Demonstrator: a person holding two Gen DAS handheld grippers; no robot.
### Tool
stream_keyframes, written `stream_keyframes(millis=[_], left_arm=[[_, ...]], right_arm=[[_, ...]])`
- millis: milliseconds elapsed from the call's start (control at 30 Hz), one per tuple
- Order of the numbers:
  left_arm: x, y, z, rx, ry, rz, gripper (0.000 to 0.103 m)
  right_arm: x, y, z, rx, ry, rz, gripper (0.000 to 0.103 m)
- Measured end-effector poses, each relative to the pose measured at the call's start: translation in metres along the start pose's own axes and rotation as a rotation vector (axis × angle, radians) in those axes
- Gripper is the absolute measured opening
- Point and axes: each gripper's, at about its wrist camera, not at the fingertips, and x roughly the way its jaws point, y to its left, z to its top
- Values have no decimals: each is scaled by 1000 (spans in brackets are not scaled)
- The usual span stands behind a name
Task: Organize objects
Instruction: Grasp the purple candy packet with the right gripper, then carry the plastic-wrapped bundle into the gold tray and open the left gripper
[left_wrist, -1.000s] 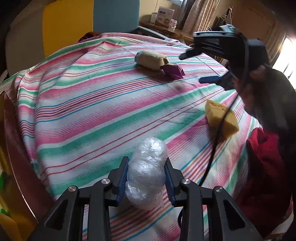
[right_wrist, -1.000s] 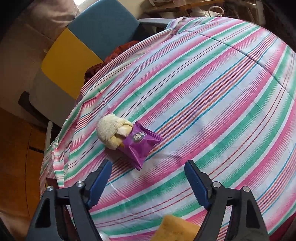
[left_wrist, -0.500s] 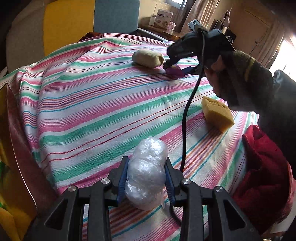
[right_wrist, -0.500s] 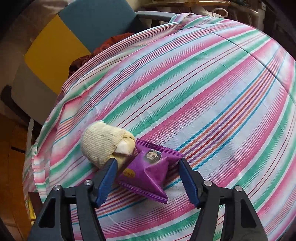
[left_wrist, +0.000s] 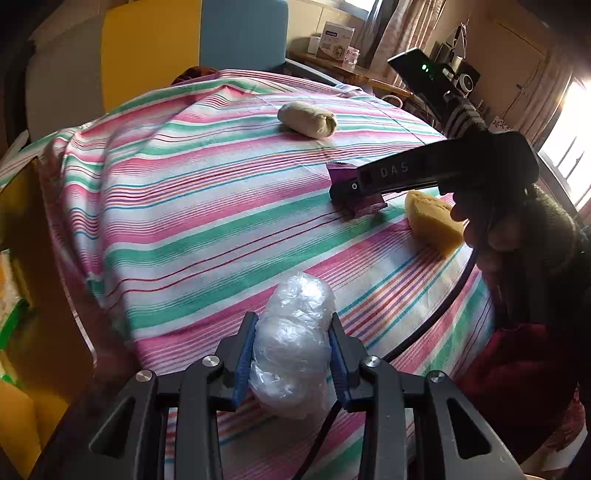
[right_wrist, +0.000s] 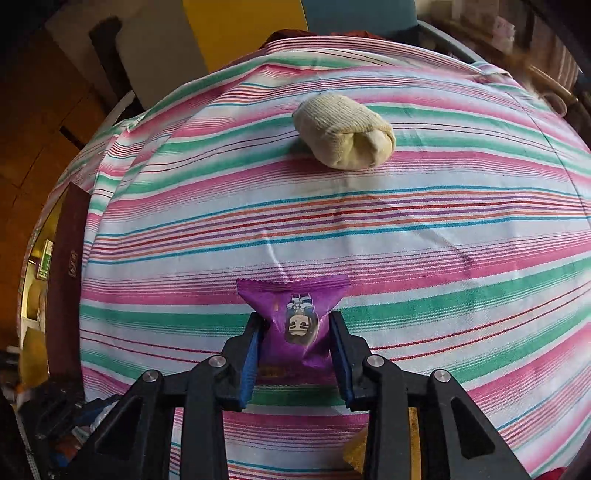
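Right tool (right_wrist: 295, 343) pinches the light, crinkly packet (right_wrist: 293, 314) mid-body; left tool (left_wrist: 291, 354) squeezes the soft plastic ball (left_wrist: 295, 339); sock (right_wrist: 343, 136) at 12 o'clock.

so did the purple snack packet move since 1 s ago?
Yes. The purple snack packet, which touched the rolled sock, now sits clamped in the right tool, clear of the sock and nearer the yellow sponge.

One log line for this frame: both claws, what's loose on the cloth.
left claw: shut on plastic ball | right claw: shut on purple packet | loose: rolled sock, sponge
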Motion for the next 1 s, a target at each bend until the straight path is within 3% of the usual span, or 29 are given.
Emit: stream_keyframes(millis=[400,700,1000], left_arm=[[-72,6,-4,-18,-140,67,36],[-133,30,-5,-65,-280,163,36],[-152,64,-12,-155,-308,173,36]], right_arm=[[7,4,-2,-80,-46,-27,37],[8,13,-6,-138,-67,-62,38],[8,16,-7,-170,-87,-85,38]])
